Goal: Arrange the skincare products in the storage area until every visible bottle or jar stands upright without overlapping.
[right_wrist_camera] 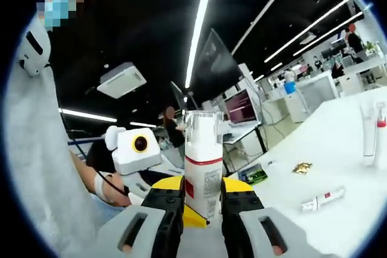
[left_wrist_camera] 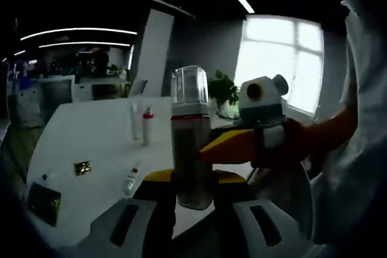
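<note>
Here I am holding one tall pump bottle [left_wrist_camera: 191, 143] between both grippers, lifted above the white table [left_wrist_camera: 91, 131]. In the left gripper view my left gripper [left_wrist_camera: 192, 194] is clamping the bottle's lower body with its jaws narrowed on either side, while my right gripper [left_wrist_camera: 227, 145] is reaching in from three o'clock, its yellow jaw tip touching the bottle just below the red band. In the right gripper view the right gripper [right_wrist_camera: 202, 200] is pinching the same bottle [right_wrist_camera: 202, 164], which is standing upright under a clear cap; small print is running down its white label, too fine to read. On the table, a slim tube [left_wrist_camera: 136, 119] and a small red-capped bottle [left_wrist_camera: 147, 124] are standing together at ten o'clock, a small tube [left_wrist_camera: 132, 177] is lying flat at eight o'clock, and a gold sachet [left_wrist_camera: 82, 168] is lying further left.
</note>
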Tool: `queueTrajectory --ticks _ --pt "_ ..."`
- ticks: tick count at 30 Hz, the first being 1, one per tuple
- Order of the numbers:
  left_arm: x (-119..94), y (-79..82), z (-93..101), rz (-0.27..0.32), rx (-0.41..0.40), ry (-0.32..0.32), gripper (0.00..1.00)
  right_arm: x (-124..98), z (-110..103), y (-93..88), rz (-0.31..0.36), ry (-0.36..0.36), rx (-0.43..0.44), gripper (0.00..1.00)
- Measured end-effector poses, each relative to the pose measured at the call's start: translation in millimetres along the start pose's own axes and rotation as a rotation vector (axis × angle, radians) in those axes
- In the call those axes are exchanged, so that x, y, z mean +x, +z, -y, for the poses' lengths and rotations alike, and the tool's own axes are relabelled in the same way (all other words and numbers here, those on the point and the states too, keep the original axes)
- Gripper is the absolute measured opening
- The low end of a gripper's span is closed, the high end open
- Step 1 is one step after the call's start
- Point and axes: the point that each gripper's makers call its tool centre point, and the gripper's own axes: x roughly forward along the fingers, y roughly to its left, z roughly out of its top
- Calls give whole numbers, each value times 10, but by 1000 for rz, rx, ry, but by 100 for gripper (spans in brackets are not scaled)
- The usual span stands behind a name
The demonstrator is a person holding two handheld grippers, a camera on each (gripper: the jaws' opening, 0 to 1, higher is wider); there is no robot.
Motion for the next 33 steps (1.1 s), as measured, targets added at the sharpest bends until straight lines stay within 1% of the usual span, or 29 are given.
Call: queueTrajectory --ticks 1,2,3,4,7,10,12,13,16,19,22,25,29,33 --pt "4 -6 -1 -3 7 8 20 2 6 -3 -4 -12 -10 17" --pt "5 -23 -35 -11 25 34 20 10 16 -14 -12 -31 -4 17" --pt "10 -34 -35 -13 36 41 20 17 25 -21 -16 -40 -9 17" --pt "10 -57 -65 -22 67 63 20 25 45 -44 -26 -58 -9 17" --pt "30 -117 -84 -45 109 88 20 33 82 -98 -45 -93 -1 17" --pt "46 -158 -78 -61 105 78 20 20 115 -153 -47 -109 18 17" --pt "53 -170 -63 -64 127 75 20 3 114 -154 -45 -112 23 16" --pt "60 -179 -60 -66 133 76 20 -5 117 -164 -51 -117 16 16" --pt "90 -210 -61 -78 148 80 21 -15 119 -198 -72 -131 -48 16" --pt "101 -219 -60 -80 184 92 21 -20 112 -203 -90 -138 -103 16" --pt "106 -205 -75 -75 183 91 21 -25 121 -192 -86 -141 -117 15" --pt "120 -204 -77 -76 198 90 22 -29 130 -186 -87 -145 -125 15" --pt "135 -209 -77 -77 187 84 22 -37 141 -183 -87 -149 -130 15" --pt "142 -187 -78 -65 185 85 22 -45 147 -163 -78 -151 -139 15"
